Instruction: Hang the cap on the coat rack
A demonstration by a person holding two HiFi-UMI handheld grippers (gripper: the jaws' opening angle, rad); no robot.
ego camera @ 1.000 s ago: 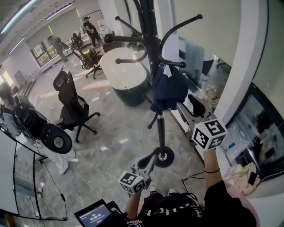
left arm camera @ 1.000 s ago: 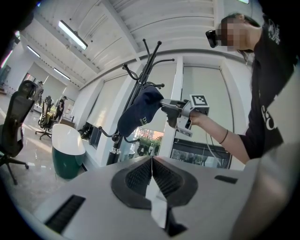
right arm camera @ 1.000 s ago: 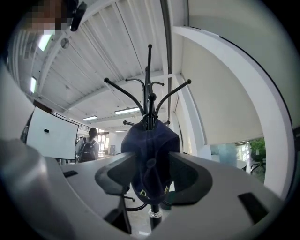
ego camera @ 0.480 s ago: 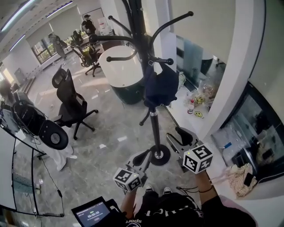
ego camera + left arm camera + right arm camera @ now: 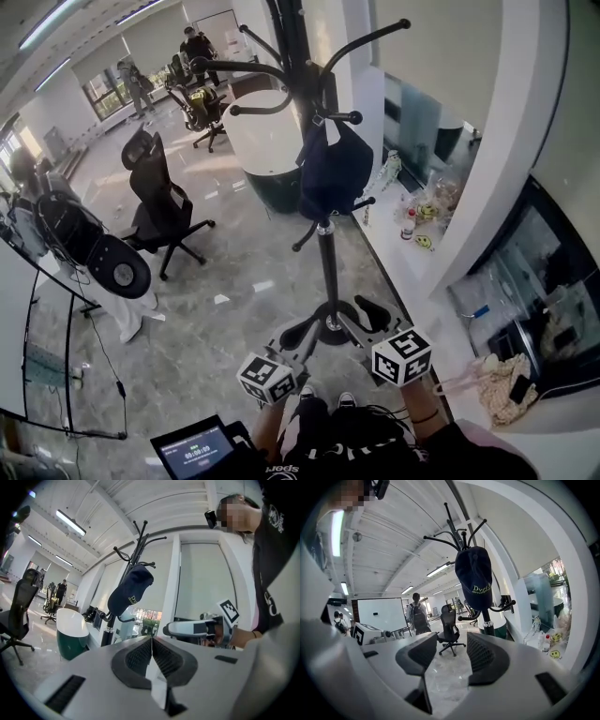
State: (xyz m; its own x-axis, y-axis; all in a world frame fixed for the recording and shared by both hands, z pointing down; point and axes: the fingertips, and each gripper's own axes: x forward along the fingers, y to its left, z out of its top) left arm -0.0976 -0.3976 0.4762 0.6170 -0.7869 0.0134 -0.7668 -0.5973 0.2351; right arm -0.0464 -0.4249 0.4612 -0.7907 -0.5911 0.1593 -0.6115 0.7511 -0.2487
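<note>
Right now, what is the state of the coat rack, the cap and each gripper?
coat rack: stands upright.
cap: hangs on one of the rack's hooks, nothing holding it.
left gripper: jaws together, nothing between them.
right gripper: jaws apart, nothing between them.

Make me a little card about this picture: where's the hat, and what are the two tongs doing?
cap: dark blue, hanging from the coat rack
coat rack: black, upright
left tongs: shut, holding nothing
right tongs: open, holding nothing
tongs and cap: apart, neither touches it
task: looks done
</note>
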